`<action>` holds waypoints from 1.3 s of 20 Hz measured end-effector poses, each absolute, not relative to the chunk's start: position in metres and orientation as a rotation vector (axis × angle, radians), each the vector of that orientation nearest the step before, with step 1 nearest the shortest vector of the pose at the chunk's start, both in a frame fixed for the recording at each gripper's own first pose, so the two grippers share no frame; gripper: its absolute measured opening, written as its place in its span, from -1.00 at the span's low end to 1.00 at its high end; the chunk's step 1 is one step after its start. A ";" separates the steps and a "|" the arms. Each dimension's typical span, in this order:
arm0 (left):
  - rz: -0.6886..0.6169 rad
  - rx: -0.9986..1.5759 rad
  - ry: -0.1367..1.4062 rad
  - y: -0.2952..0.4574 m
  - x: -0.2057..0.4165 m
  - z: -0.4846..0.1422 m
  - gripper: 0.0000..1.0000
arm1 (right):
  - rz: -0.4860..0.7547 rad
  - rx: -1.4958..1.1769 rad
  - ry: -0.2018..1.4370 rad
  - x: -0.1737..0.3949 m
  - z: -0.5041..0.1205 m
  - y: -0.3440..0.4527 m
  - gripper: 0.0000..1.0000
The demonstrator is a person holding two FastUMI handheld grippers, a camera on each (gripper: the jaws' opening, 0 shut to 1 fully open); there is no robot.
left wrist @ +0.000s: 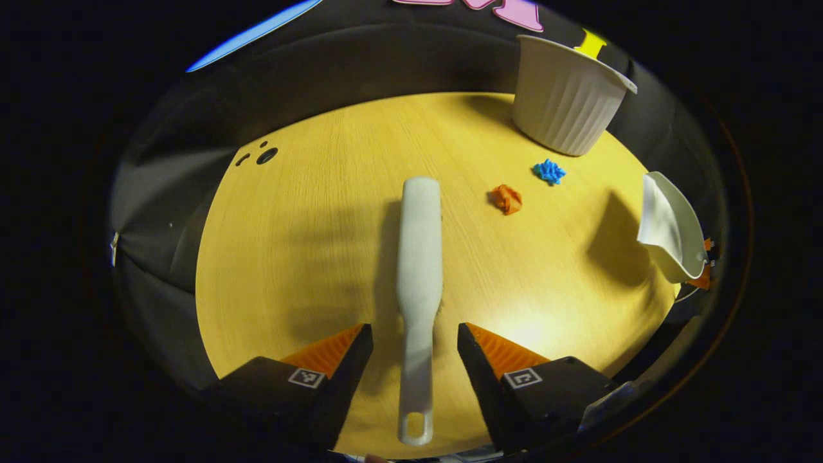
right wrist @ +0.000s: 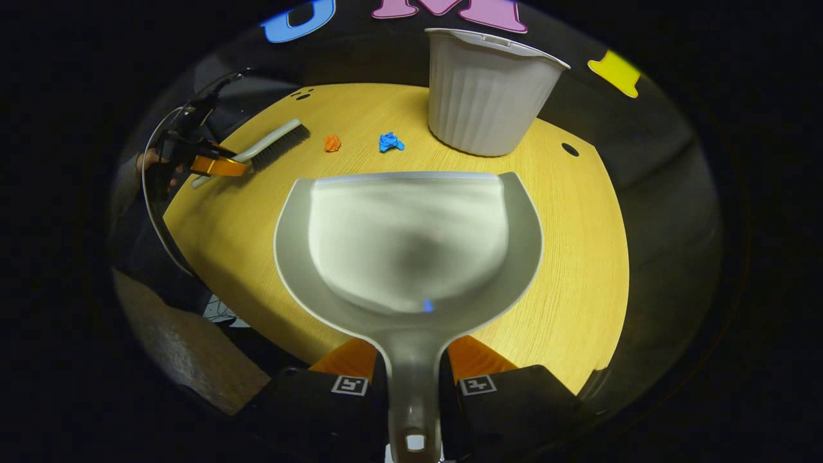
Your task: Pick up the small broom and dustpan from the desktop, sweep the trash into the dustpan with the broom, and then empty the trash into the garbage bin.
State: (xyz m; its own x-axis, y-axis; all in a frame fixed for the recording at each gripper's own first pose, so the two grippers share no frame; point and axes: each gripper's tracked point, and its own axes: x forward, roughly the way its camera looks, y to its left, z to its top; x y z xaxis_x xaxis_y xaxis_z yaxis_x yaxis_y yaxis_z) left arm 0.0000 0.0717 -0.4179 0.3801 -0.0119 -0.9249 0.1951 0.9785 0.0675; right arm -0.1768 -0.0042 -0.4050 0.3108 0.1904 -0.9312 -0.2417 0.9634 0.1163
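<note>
The white small broom (left wrist: 419,257) lies flat on the yellow desktop (left wrist: 308,257), its handle running between the fingers of my left gripper (left wrist: 415,347), which is open with a gap on each side. My right gripper (right wrist: 411,352) is shut on the handle of the grey-white dustpan (right wrist: 411,244), held above the desktop (right wrist: 578,257) with its mouth facing away. An orange scrap (left wrist: 506,198) and a blue scrap (left wrist: 548,171) lie near the white ribbed garbage bin (left wrist: 566,96). From the right gripper view, the broom (right wrist: 270,146), left gripper (right wrist: 209,164), scraps (right wrist: 332,143) and bin (right wrist: 482,96) lie farther off.
In the left gripper view the dustpan (left wrist: 669,225) hangs at the table's right edge. Dark cable holes (left wrist: 267,155) mark the far left of the desktop, and another hole (right wrist: 569,149) sits beside the bin. A hand (right wrist: 149,164) holds the left gripper past the table's rounded edge.
</note>
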 end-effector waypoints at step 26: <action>-0.276 0.342 1.167 0.000 0.091 -0.427 -0.48 | 0.453 -0.230 1.427 -0.152 -0.409 0.010 -0.27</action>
